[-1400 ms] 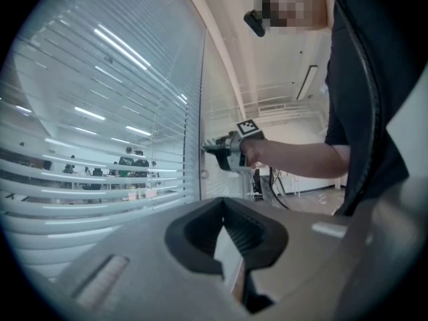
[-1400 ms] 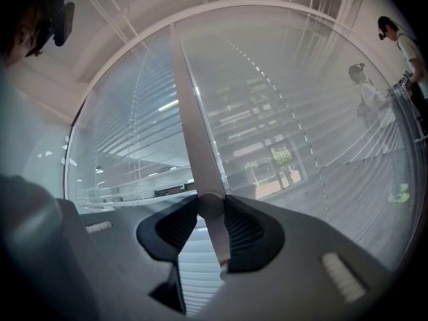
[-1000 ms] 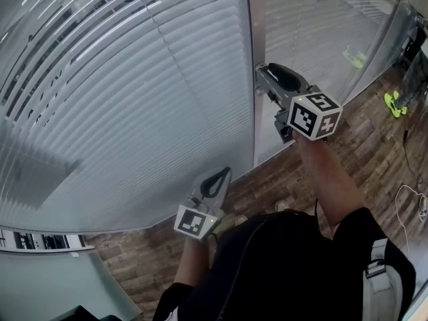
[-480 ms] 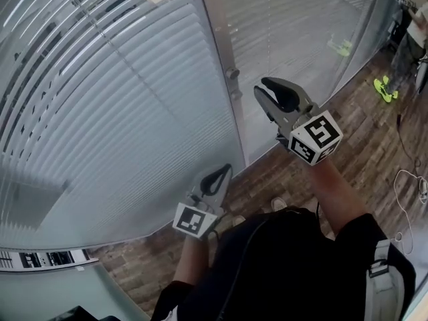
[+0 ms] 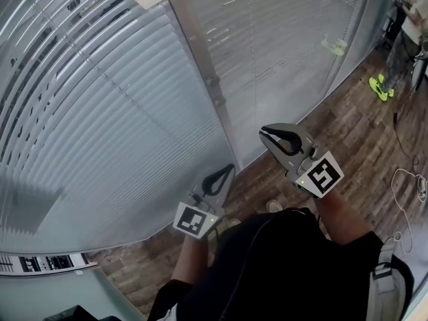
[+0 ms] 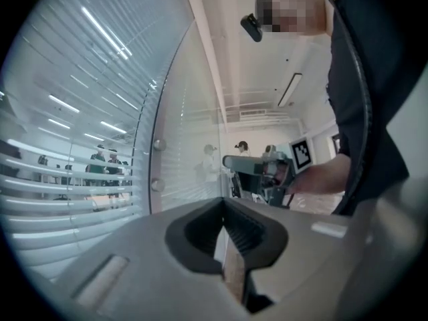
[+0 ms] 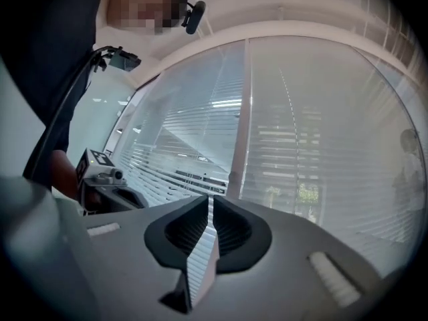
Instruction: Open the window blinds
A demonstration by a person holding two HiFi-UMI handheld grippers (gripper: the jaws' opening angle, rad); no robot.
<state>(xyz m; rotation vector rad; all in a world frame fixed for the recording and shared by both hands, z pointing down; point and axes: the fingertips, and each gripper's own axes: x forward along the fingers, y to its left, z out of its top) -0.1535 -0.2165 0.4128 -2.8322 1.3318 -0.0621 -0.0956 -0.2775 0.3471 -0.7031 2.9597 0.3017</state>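
Blinds (image 5: 100, 112): right gripper (image 5: 263, 133) drawn back from them, jaws just closed, empty; left gripper (image 5: 230, 168) jaws closed.

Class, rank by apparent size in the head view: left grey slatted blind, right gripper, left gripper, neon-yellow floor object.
1. Left grey slatted blind
2. Right gripper, jaws just closing on nothing
3. Left gripper, similar; nearness makes ranking unsure
4. Neon-yellow floor object

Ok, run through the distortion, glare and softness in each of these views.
Head view: the wide-angle lens bows the blinds into curves, and bright streaks glare at upper left. Left gripper view: a dark round vignette frames the picture, and ceiling-light reflections streak across the blinds. Right gripper view: the backlit blinds look washed out and hazy, and the corners are black.
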